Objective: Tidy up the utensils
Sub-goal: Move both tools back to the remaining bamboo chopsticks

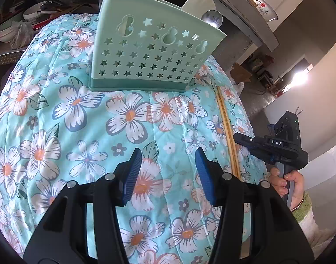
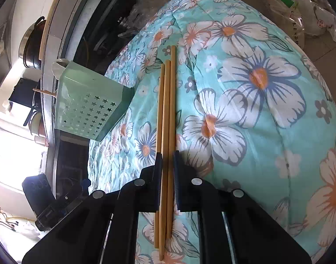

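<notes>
Risk: uneven chopsticks may fan or slip from right hand-held gripper, narrowed around all three | they lie on floral quilt, holder well apart | left hand-held gripper wide, empty

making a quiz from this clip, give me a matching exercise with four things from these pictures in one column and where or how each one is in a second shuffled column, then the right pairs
Column 1
1. chopsticks
2. utensil holder
3. left gripper
4. metal spoon

Column 2
A. stands upright on the floral cloth
B. open above the cloth, nothing between its fingers
C. lie side by side on the cloth, between the right gripper's fingers
D. its bowl pokes out of the top of the holder

Pairs: 1-C, 2-A, 3-B, 4-D
</notes>
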A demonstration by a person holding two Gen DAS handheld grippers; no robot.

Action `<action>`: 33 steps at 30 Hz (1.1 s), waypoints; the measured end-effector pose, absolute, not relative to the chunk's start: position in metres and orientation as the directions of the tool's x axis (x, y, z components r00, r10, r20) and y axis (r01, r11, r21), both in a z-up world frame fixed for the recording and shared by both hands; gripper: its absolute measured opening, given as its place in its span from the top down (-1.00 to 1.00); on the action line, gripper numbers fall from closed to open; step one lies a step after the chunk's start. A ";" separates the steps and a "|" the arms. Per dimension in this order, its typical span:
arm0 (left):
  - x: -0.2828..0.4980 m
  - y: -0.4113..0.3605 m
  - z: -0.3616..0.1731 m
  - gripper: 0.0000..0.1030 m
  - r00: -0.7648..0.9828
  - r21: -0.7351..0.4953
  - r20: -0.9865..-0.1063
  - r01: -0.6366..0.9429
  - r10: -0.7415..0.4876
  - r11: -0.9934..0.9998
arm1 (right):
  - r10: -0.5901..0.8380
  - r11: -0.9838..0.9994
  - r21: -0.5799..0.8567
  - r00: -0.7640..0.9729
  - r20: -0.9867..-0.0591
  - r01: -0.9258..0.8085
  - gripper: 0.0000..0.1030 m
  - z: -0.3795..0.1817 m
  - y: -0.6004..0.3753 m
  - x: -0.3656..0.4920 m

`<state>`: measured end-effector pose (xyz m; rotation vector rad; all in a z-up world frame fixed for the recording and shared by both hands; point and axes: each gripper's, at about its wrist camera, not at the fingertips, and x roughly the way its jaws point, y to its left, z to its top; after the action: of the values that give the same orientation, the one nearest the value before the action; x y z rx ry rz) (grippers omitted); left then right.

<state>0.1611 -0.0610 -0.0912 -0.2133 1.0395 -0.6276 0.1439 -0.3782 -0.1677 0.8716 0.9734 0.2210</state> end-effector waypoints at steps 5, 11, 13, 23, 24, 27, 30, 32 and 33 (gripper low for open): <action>0.162 -0.077 -0.092 0.07 0.336 -0.441 -0.746 0.396 -0.574 0.805 | 0.535 0.648 0.737 0.573 -0.621 0.192 0.88 -0.170 -0.379 0.151; 0.159 -0.091 -0.093 0.07 0.319 -0.431 -0.757 0.413 -0.570 0.802 | 0.541 0.638 0.749 0.587 -0.602 0.179 0.89 -0.172 -0.381 0.149; 0.159 -0.095 -0.094 0.07 0.314 -0.429 -0.759 0.419 -0.571 0.800 | 0.542 0.637 0.751 0.592 -0.596 0.174 0.89 -0.172 -0.382 0.146; 0.164 -0.138 -0.098 0.10 0.270 -0.436 -0.754 0.476 -0.599 0.764 | 0.537 0.611 0.771 0.622 -0.570 0.179 0.89 -0.166 -0.397 0.122; 0.165 -0.146 -0.100 0.11 0.254 -0.445 -0.750 0.488 -0.610 0.751 | 0.537 0.606 0.775 0.625 -0.567 0.182 0.89 -0.166 -0.399 0.118; 0.167 -0.167 -0.107 0.25 0.191 -0.487 -0.737 0.515 -0.648 0.705 | 0.534 0.597 0.779 0.631 -0.563 0.190 0.89 -0.167 -0.404 0.107; 0.174 -0.189 -0.120 0.42 0.103 -0.555 -0.721 0.506 -0.685 0.660 | 0.536 0.586 0.786 0.632 -0.559 0.198 0.89 -0.170 -0.407 0.100; 0.180 -0.201 -0.128 0.48 0.053 -0.596 -0.709 0.487 -0.703 0.638 | 0.539 0.579 0.790 0.633 -0.555 0.200 0.89 -0.172 -0.408 0.097; 0.182 -0.206 -0.132 0.50 0.032 -0.614 -0.704 0.474 -0.709 0.631 | 0.541 0.577 0.792 0.634 -0.554 0.200 0.89 -0.173 -0.409 0.096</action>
<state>0.1821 -0.2063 -0.1323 -0.2345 1.2365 -0.9233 0.0960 -0.4087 -0.1730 0.9635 0.8929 0.2340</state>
